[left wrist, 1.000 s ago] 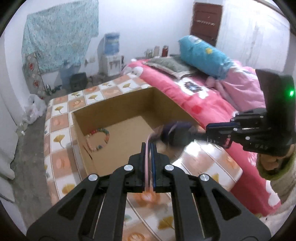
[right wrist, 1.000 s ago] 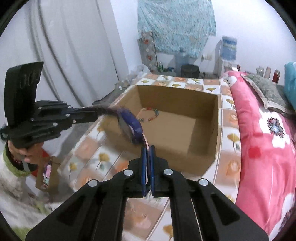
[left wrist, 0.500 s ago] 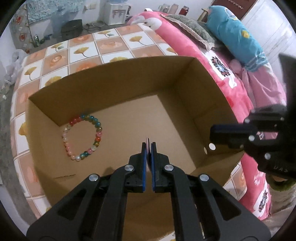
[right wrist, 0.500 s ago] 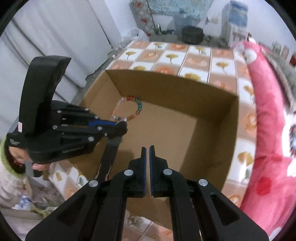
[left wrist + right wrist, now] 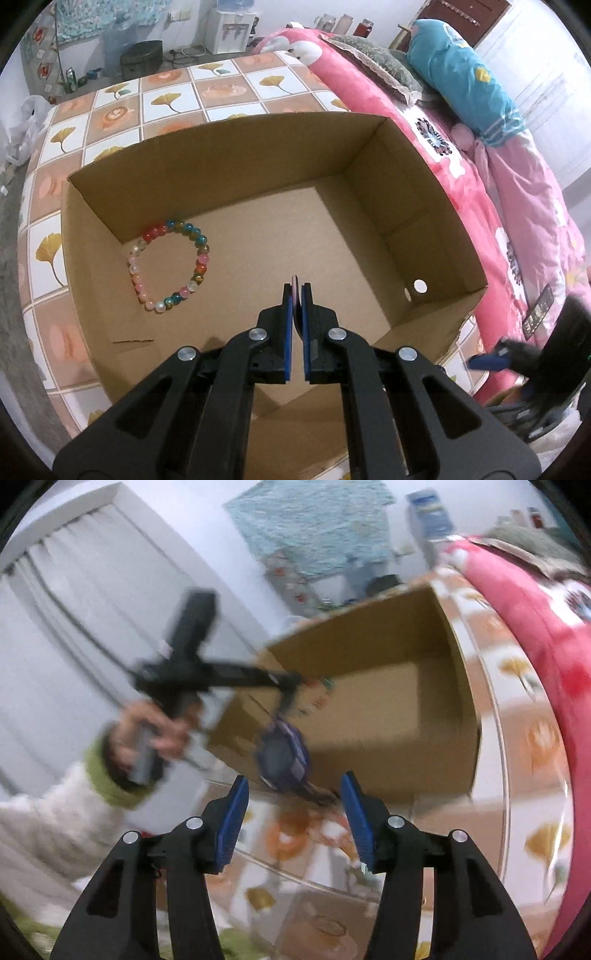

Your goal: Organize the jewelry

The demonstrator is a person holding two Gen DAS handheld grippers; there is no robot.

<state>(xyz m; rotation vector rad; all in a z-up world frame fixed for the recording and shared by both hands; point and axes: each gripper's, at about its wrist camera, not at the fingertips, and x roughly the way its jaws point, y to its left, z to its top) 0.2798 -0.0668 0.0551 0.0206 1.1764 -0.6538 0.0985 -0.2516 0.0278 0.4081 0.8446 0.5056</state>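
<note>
No legible writing; left claw pinching pink strap, right claw spreading, empty.

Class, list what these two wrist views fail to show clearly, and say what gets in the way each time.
- Left wrist view: the thin pink item in the left hand-held gripper is hidden by the pads.
- Right wrist view: the purple object hanging before the cardboard box is motion-blurred; identity unclear.
- Left wrist view: the right hand-held gripper is blurred and cut off.
</note>
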